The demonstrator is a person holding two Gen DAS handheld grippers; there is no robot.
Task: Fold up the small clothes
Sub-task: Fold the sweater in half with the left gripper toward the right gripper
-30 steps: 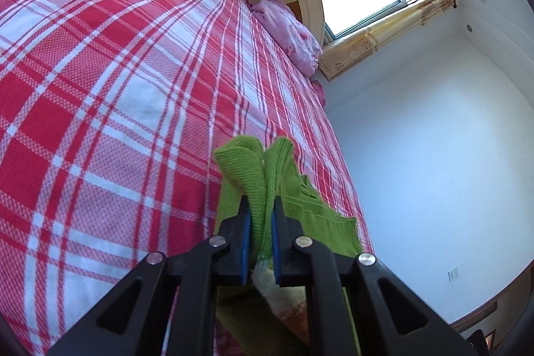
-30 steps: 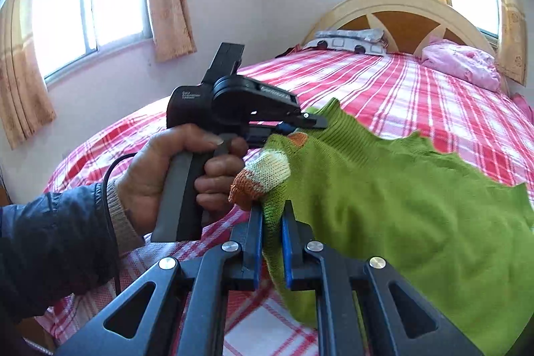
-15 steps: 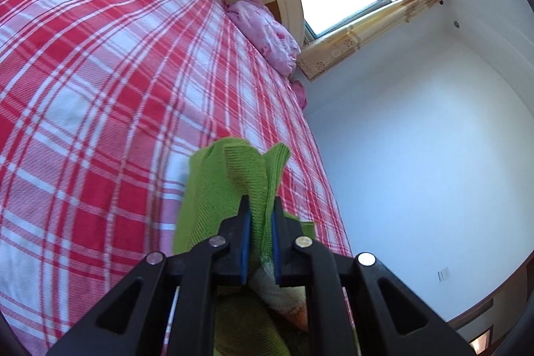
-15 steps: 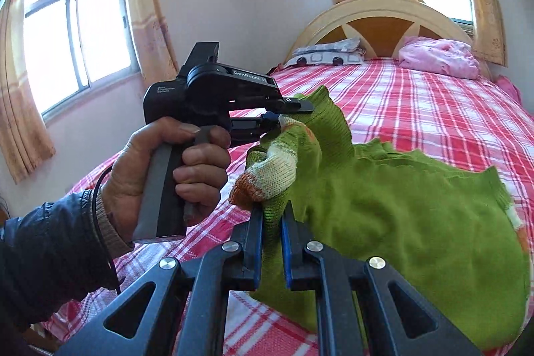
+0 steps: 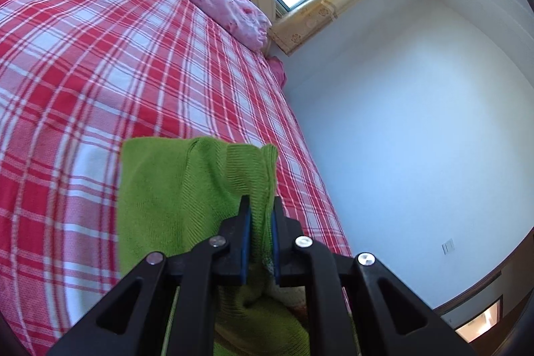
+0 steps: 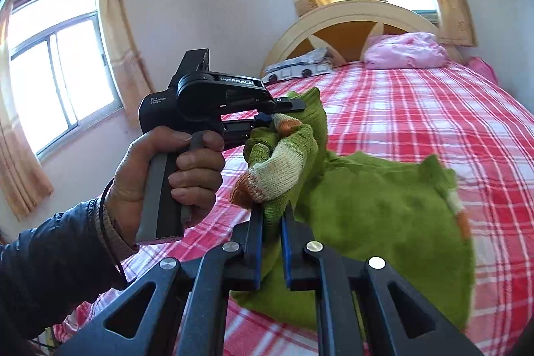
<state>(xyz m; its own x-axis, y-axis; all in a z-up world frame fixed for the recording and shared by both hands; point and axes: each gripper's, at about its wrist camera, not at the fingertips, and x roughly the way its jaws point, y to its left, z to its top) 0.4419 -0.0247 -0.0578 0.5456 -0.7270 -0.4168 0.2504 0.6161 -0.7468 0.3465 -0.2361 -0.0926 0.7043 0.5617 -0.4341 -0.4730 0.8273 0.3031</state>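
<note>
Bed: red plaid, the landmark. Sweater: green knit, far part lying on the bed near its foot, near edge lifted clear.

Left gripper clamped on the ribbed hem. Right gripper clamped on green knit beneath the striped cuff.

Judgement: fold-over in hand. Keep both grips level and equally taut, carry the edge toward the headboard, lay it square. Far hem probably bunched; view poor.

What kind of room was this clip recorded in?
A home bedroom, most likely: a bed under a red plaid sheet, an arched headboard with a pink pillow against it, and curtained windows. Both grippers hold a green sweater over the bed.
</note>
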